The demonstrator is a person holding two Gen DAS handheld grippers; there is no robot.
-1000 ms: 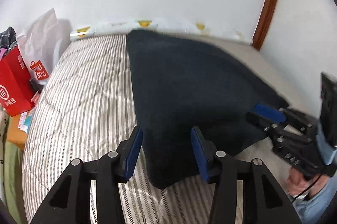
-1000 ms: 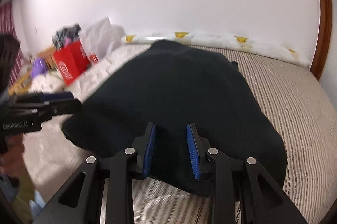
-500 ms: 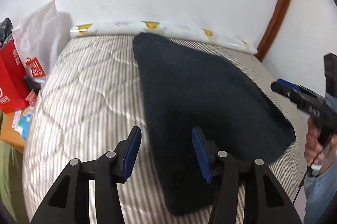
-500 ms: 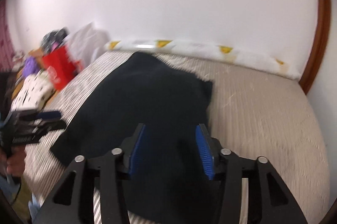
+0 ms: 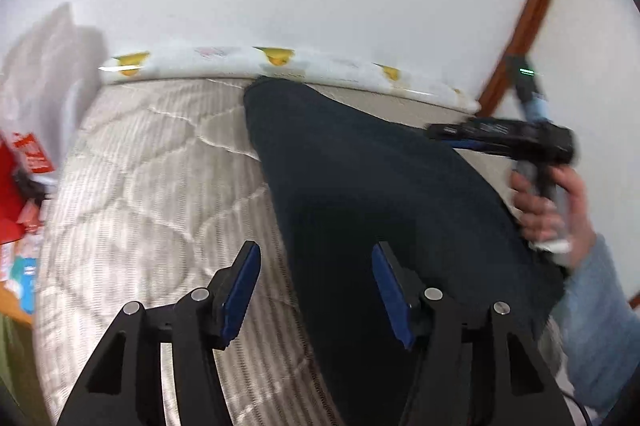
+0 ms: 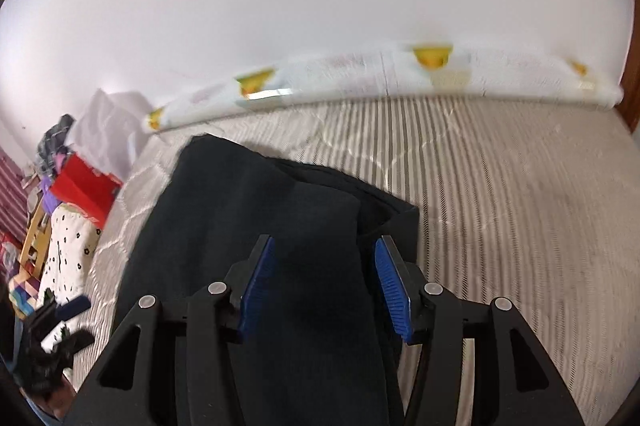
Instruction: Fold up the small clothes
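Grippers, left gripper [image 5: 316, 290] and right gripper [image 6: 324, 282], tilt downward over the dark garment [image 5: 372, 193], fingers just spreading, gripping nothing.

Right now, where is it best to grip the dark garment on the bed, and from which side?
Probably at the near hem corners of the dark garment, coming from the foot of the striped mattress. It lies flat and long toward the wall, so its near edge is free. The left gripper and right gripper both hang open above it.
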